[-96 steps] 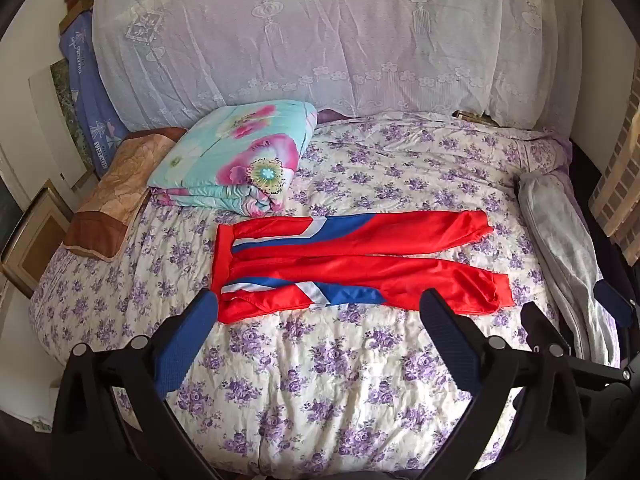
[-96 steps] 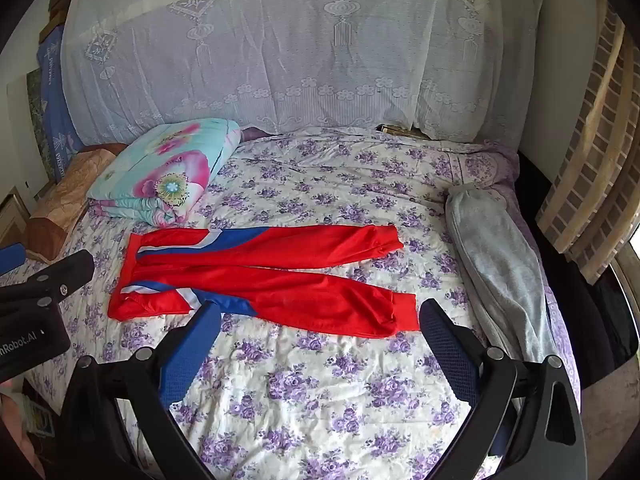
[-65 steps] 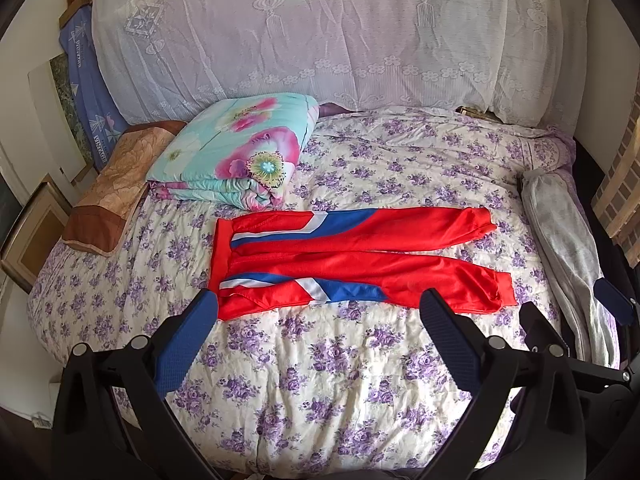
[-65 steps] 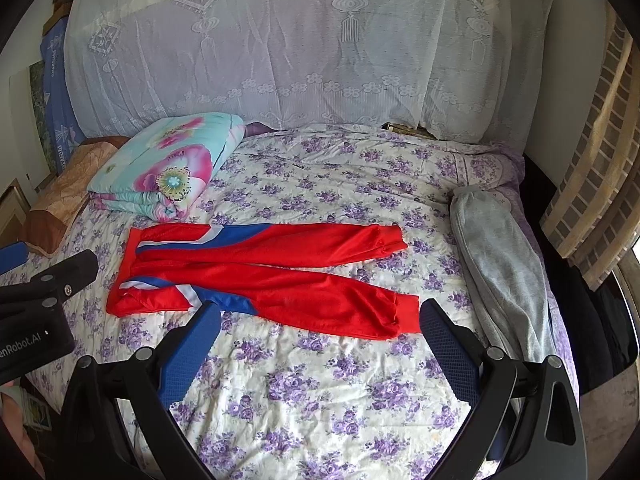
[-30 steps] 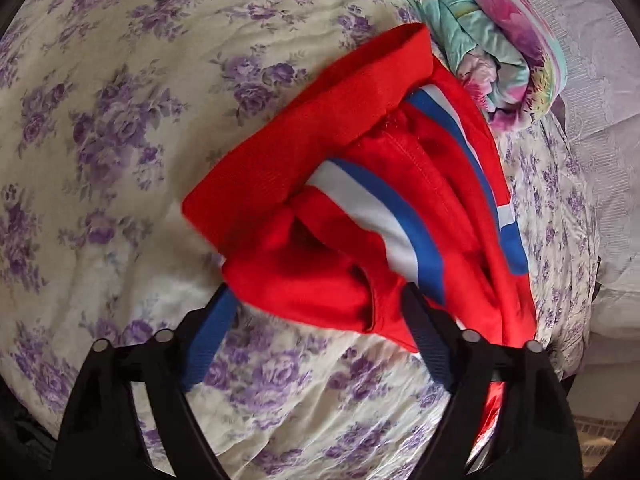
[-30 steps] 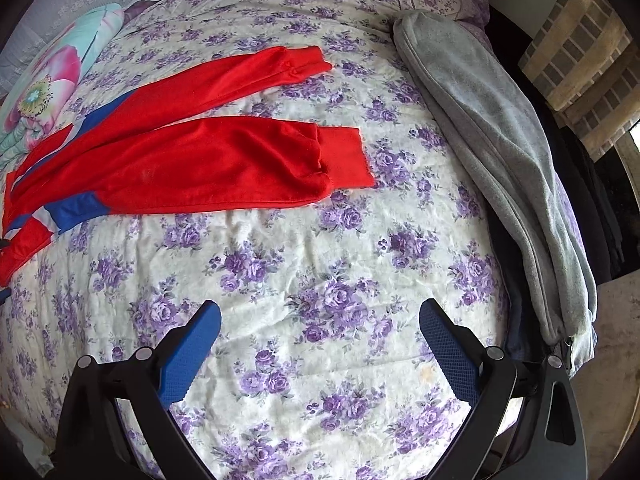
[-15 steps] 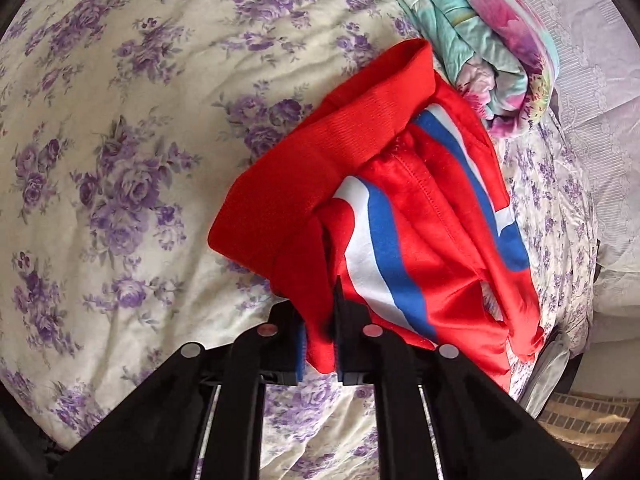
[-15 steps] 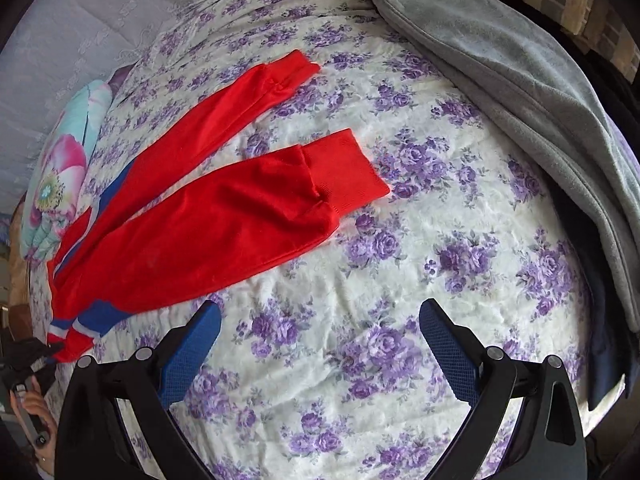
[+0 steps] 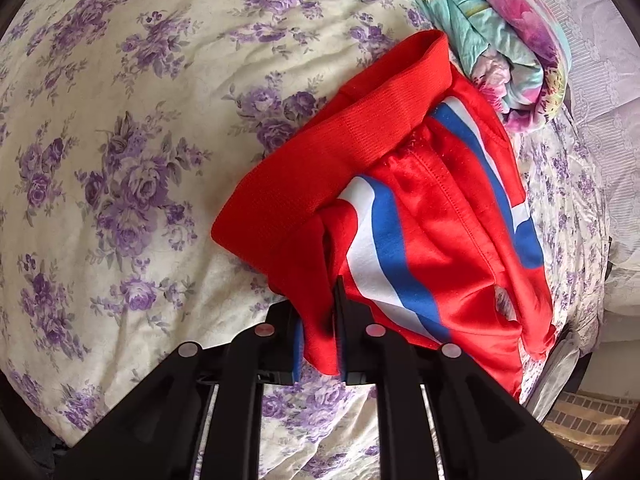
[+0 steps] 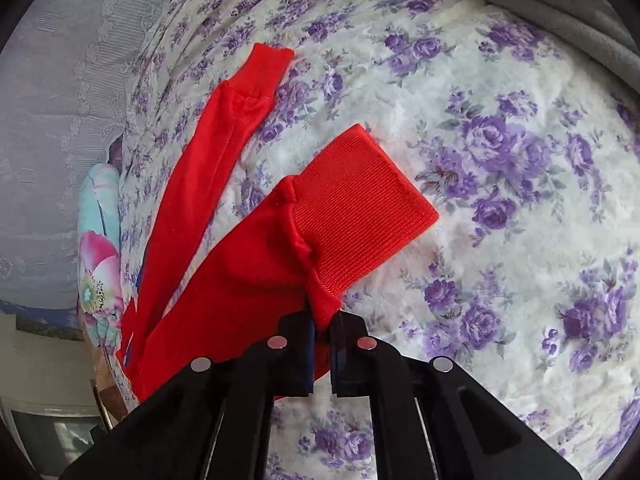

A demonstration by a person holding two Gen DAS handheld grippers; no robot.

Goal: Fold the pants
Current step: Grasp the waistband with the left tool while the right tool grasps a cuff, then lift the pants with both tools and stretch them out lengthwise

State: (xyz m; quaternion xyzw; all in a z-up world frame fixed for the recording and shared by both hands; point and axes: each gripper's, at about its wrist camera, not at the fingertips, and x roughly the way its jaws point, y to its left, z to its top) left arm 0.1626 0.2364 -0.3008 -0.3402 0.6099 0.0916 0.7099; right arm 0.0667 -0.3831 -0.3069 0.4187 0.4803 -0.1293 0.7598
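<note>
Left wrist: left gripper (image 9: 318,344) clamped on pants (image 9: 420,216) waistband, near the bed (image 9: 120,120) edge, beside a quilt (image 9: 500,28).
Right wrist: right gripper (image 10: 320,344) clamped on a leg cuff (image 10: 360,204); other leg flat.

The right gripper (image 10: 320,326) has its jaws pinched on the near cuff of the red pants (image 10: 240,272), which lie on the floral bed (image 10: 520,240).
</note>
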